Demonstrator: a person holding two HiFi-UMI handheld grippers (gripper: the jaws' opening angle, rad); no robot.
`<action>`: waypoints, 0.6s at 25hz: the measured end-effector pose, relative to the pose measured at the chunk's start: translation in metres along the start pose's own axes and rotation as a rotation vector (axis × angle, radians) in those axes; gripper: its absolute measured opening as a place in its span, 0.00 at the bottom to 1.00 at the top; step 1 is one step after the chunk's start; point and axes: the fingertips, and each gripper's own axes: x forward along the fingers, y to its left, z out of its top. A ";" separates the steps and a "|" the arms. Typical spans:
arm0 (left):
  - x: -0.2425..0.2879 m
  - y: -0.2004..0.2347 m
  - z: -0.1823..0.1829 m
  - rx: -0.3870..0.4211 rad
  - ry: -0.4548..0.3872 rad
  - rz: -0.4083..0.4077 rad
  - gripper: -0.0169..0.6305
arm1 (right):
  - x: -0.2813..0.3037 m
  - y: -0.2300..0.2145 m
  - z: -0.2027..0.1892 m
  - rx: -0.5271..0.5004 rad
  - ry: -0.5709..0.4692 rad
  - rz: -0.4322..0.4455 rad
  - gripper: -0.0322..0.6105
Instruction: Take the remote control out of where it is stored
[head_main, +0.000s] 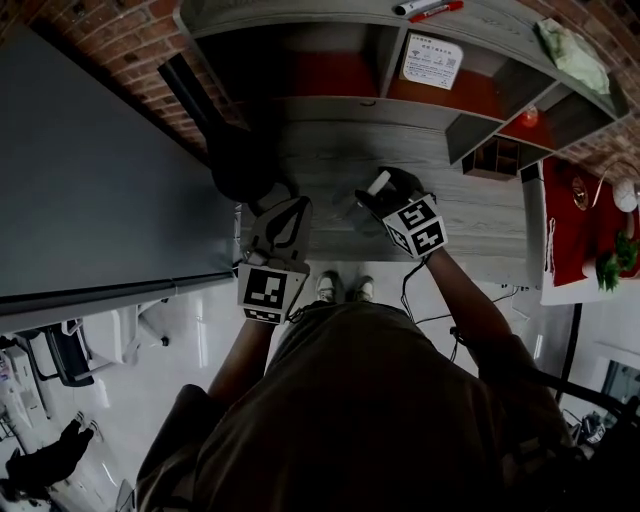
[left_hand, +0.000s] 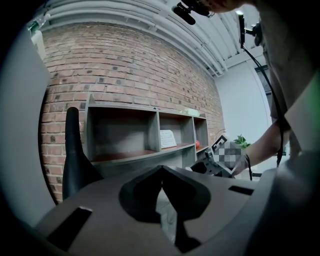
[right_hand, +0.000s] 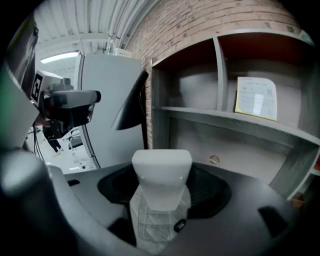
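Head view, 9 o'clock side: grey panel (head_main: 90, 180) standing by the desk (head_main: 480, 210), with a black curved object (head_main: 235, 160) against the brick wall just past it. Left gripper (left_hand: 161, 172) sits low over the desk front. Its 2 jaws meet at the tips and nothing is clearly gripped; a pale patch shows in the gap below the tips, cannot tell what it is. Right gripper (head_main: 392, 192) lies at about 2 o'clock of the left one, close beside it. Its jaws stand wide and are closed on the remote control (right_hand: 161, 172), whose white end projects well past the jaws toward the shelf unit (head_main: 330, 108) at 12 o'clock. A clear faceted wrap (right_hand: 150, 225) surrounds the remote's lower part, down where the jaws hold it. I cannot tell whether this is the remote's own cover or part of what stored it. Judgement: the remote looks clear of any holder, in the air over the desk. Risks from here: (1) the hold is low on the body and partly through the smooth wrap, so the long free end could swing or slide out on a quick tilt; (2) the free end points at the shelf front, so a forward push could knock it there and lever it loose; (3) the 2 grippers are close, so a sideways pull toward 8 o'clock could clip the left one; (4) the cable (head_main: 404, 290) hanging at 6 o'clock from the right gripper could catch on the desk edge.
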 end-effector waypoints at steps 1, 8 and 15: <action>0.002 0.000 0.001 0.000 -0.004 -0.003 0.04 | -0.008 -0.002 0.007 -0.001 -0.024 -0.010 0.49; 0.011 -0.001 0.010 -0.009 -0.021 -0.007 0.04 | -0.064 -0.006 0.048 -0.053 -0.153 -0.064 0.49; 0.020 -0.002 0.020 0.013 -0.036 -0.013 0.04 | -0.121 0.003 0.090 -0.091 -0.294 -0.095 0.49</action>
